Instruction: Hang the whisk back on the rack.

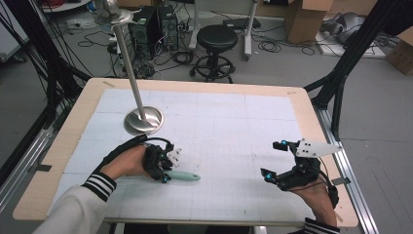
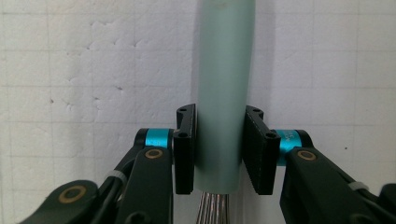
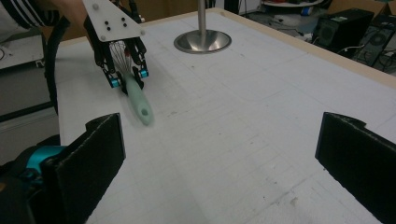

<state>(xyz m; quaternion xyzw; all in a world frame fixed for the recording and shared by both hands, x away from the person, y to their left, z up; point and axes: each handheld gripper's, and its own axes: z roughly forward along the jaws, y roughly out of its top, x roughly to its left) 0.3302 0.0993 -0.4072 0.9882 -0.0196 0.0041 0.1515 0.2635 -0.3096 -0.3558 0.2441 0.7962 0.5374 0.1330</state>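
Whisk (image 1: pixel 184 176) handle, pale green, is clamped between the jaws of the left tongs (image 1: pixel 163 168) at the near left of the counter (image 1: pixel 302 114); in the left gripper view the handle (image 2: pixel 223 93) is seen pressed on both sides by the black pads (image 2: pixel 186 149), with the wire loops emerging just below the grip. The handle is laid low over the white gridded mat (image 1: pixel 219 126), pointing right. A metal stand (image 1: pixel 142 120) with a round base and a tall pole is set just beyond the left tongs, towards the far left. The right tongs (image 1: pixel 275 161) are held wide apart at the near right, well apart from the whisk, with nothing between the jaws. Each tool is gripped by a hand (image 1: pixel 127 163) entering from the near edge, striped cuffs being worn.
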